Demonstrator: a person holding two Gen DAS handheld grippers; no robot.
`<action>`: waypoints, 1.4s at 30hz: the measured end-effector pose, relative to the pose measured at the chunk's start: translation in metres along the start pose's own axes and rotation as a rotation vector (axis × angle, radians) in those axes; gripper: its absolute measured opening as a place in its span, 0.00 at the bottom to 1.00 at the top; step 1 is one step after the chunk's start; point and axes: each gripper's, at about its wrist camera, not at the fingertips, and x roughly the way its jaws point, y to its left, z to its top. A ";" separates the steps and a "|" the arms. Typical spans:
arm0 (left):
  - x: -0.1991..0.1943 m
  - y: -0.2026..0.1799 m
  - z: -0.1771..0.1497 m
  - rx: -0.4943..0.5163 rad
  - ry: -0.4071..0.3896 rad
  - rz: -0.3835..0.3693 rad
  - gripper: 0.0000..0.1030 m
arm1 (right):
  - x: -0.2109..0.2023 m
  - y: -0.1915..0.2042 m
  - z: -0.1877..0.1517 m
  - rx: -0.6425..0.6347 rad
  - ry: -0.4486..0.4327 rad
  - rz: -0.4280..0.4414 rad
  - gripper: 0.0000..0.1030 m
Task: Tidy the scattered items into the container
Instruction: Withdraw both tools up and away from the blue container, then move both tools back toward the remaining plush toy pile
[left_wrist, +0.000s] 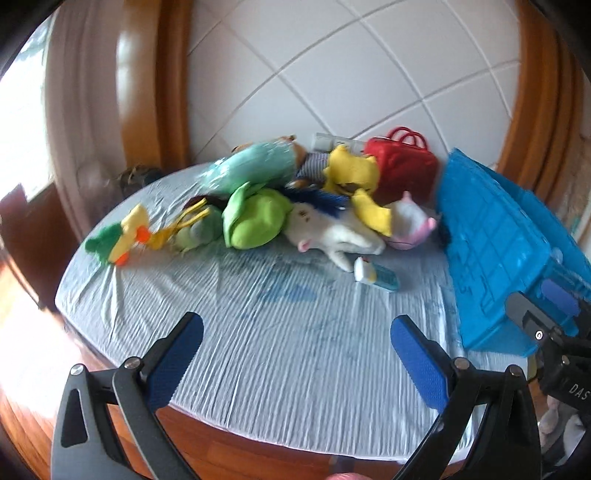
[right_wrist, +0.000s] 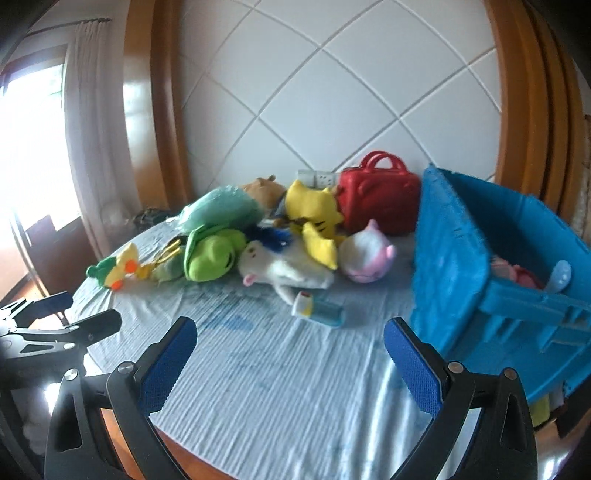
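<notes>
Toys lie heaped along the far side of the round table (left_wrist: 258, 350), with a small toy phone (left_wrist: 376, 276) apart from the pile, nearest the jaws. From the left wrist, the left gripper (left_wrist: 297, 354) is spread wide and empty; the phone sits ahead and right, long axis running left to right, near the blue bin (left_wrist: 491, 258)

From the right wrist, the right gripper (right_wrist: 290, 356) also gapes empty — the phone (right_wrist: 319, 309) lies almost straight ahead, the bin (right_wrist: 450, 273) just right of it, some toys already inside. The right hand looks better placed
</notes>
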 end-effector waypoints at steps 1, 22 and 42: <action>0.002 0.007 0.000 -0.019 0.003 0.002 1.00 | 0.005 0.004 0.001 -0.003 0.010 0.004 1.00; 0.078 0.065 0.047 -0.104 0.056 0.227 1.00 | 0.158 0.053 0.052 -0.100 0.142 0.232 1.00; 0.112 0.186 0.076 -0.113 0.090 0.217 1.00 | 0.210 0.147 0.070 -0.112 0.172 0.232 1.00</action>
